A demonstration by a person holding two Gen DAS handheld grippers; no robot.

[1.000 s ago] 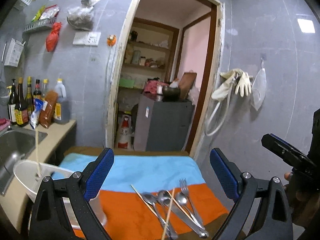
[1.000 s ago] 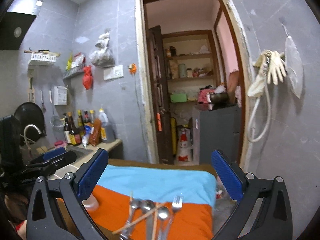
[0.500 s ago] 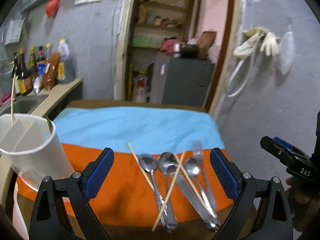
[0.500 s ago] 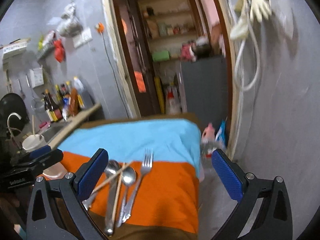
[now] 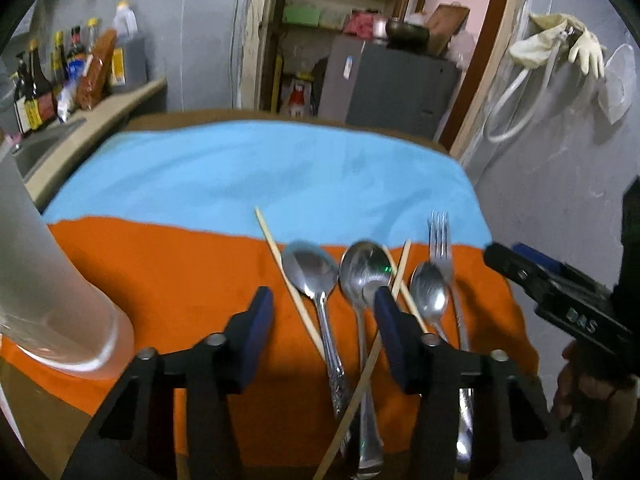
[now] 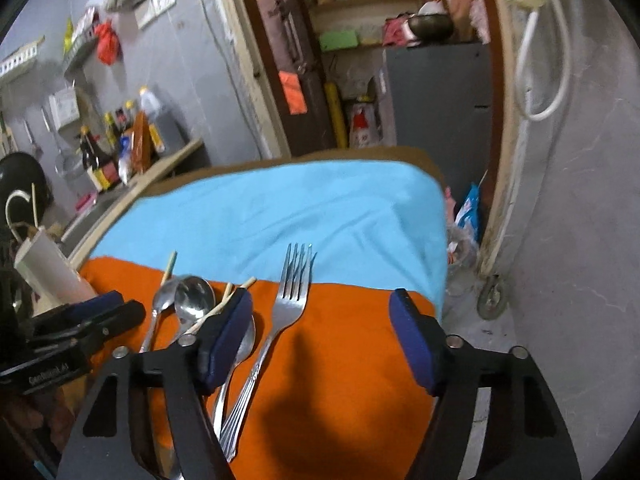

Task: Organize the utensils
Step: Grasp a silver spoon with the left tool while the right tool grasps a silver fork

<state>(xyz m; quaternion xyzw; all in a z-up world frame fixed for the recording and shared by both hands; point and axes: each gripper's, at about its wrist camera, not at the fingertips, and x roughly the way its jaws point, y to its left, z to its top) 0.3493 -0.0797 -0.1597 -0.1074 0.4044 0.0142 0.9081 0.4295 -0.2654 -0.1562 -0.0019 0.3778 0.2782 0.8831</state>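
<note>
Three metal spoons [image 5: 310,270], a fork [image 5: 440,236] and two wooden chopsticks [image 5: 280,256] lie side by side on the orange cloth [image 5: 160,280]. My left gripper [image 5: 323,300] hovers over the spoon handles. Its jaws are closing, and the pads do not press on anything. A tall white utensil holder [image 5: 40,300] stands at the left. In the right wrist view the fork [image 6: 294,300] lies under the gap of my right gripper [image 6: 320,308]. Those jaws are closing too, and no pad touches the fork. The left gripper [image 6: 80,320] shows at the left edge.
A blue cloth [image 5: 240,168] covers the far half of the table. A counter with several bottles [image 5: 60,80] and a sink is at the left. Behind is a doorway with a grey cabinet [image 5: 392,84]. The wall and bare floor [image 6: 500,320] are close on the right.
Both grippers have sunk toward the table and tipped downward, so the utensils now fill the lower view. Both pairs of jaws have narrowed from wide open.
</note>
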